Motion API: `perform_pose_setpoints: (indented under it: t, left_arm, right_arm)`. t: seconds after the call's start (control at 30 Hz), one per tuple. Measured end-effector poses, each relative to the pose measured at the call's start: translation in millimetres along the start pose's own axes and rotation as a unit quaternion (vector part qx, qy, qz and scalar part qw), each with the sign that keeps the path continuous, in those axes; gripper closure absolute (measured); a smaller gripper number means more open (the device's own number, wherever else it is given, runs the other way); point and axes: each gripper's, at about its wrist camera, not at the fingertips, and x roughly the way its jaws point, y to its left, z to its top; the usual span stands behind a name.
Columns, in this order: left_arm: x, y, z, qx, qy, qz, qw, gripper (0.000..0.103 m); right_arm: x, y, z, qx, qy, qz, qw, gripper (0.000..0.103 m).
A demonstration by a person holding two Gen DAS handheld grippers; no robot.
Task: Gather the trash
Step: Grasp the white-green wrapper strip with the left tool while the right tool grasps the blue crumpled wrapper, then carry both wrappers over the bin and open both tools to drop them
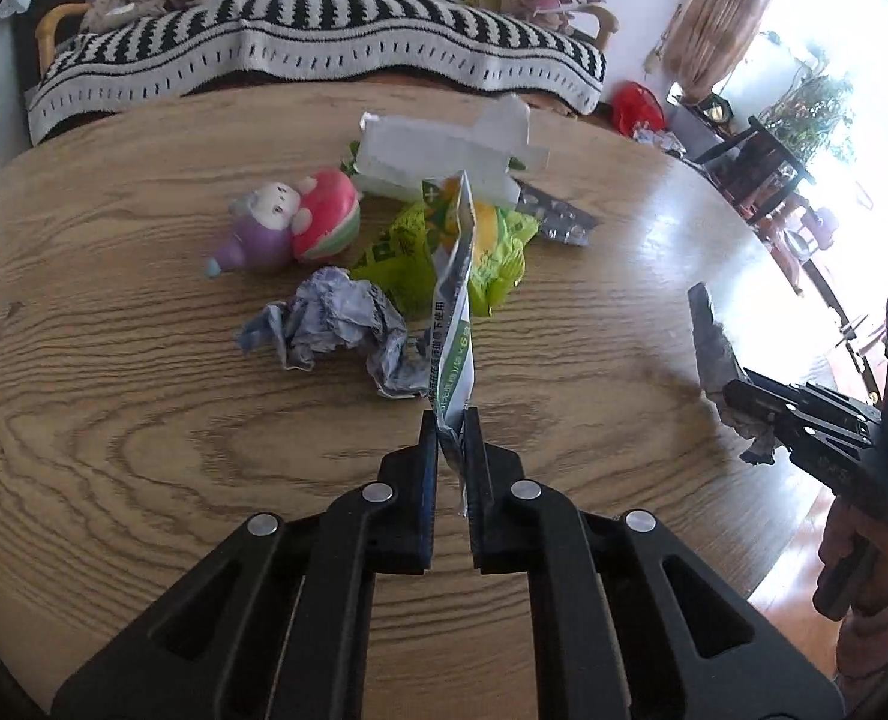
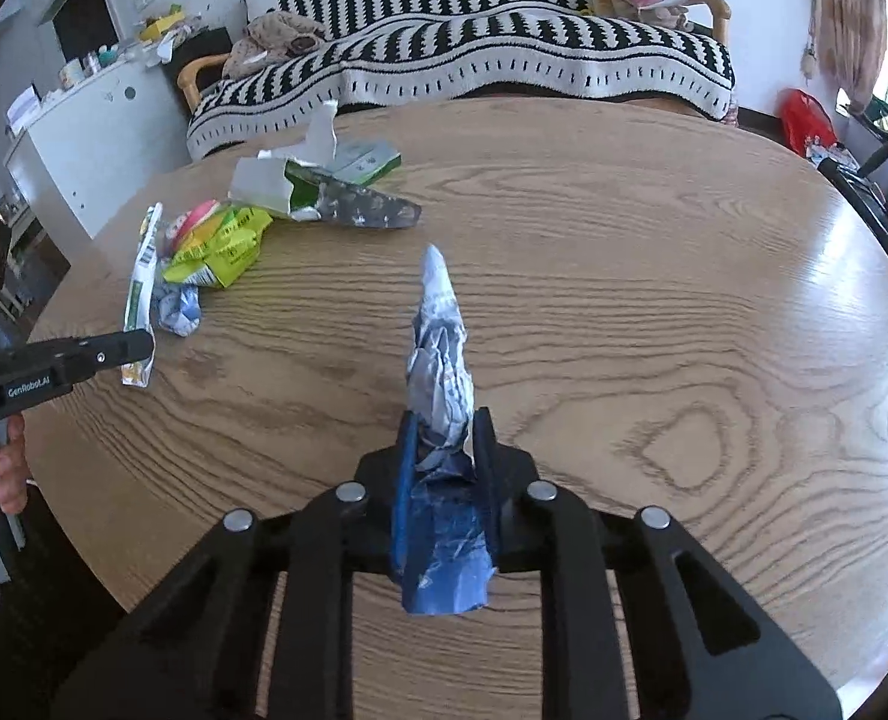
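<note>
On the round wooden table [image 1: 114, 360] my left gripper [image 1: 450, 420] is shut on the lower end of a flat white-and-green wrapper [image 1: 453, 324], which stands up from the jaws. In the right wrist view the same gripper [image 2: 144, 348] comes in from the left with that wrapper [image 2: 141, 282]. My right gripper [image 2: 444, 420] is shut on a crumpled blue-and-white wrapper [image 2: 441, 348]. Behind lie a crumpled paper ball [image 1: 330, 324], a yellow-green bag [image 1: 492, 258], a torn white carton [image 1: 438, 162] and a silver blister pack [image 1: 555, 219].
A purple-and-pink soft toy [image 1: 288, 222] lies left of the pile. A sofa with a black-and-white striped blanket [image 2: 504, 54] stands past the far table edge. A white cabinet [image 2: 84, 138] stands at the left, and dark chairs [image 1: 762, 162] and a red bag [image 1: 639, 105] at the right.
</note>
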Motion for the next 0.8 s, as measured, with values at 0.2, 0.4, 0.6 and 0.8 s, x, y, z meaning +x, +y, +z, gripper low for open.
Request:
perform_pose_setpoints:
  t: [0.2, 0.4, 0.6, 0.8]
  left_arm:
    - [-18.1, -3.3, -2.0, -0.006, -0.013, 0.005, 0.9999, 0.096]
    - [-29.3, -7.8, -5.8, -0.003, -0.019, 0.014, 0.9997, 0.096]
    - [-38.2, -9.5, -6.7, 0.0, -0.019, 0.019, 0.9996, 0.096]
    - [-57.8, -40.6, -14.8, 0.03, -0.013, -0.029, 0.999, 0.096]
  right_arm:
    - [-12.7, 2.1, 1.6, 0.003, -0.008, 0.0, 1.0, 0.085]
    - [-22.7, 2.7, -1.1, 0.006, -0.01, -0.002, 1.0, 0.086]
    - [-33.4, 2.0, -3.6, 0.008, -0.015, -0.008, 1.0, 0.086]
    - [-84.0, -13.9, -17.8, 0.062, -0.07, 0.011, 0.996, 0.086]
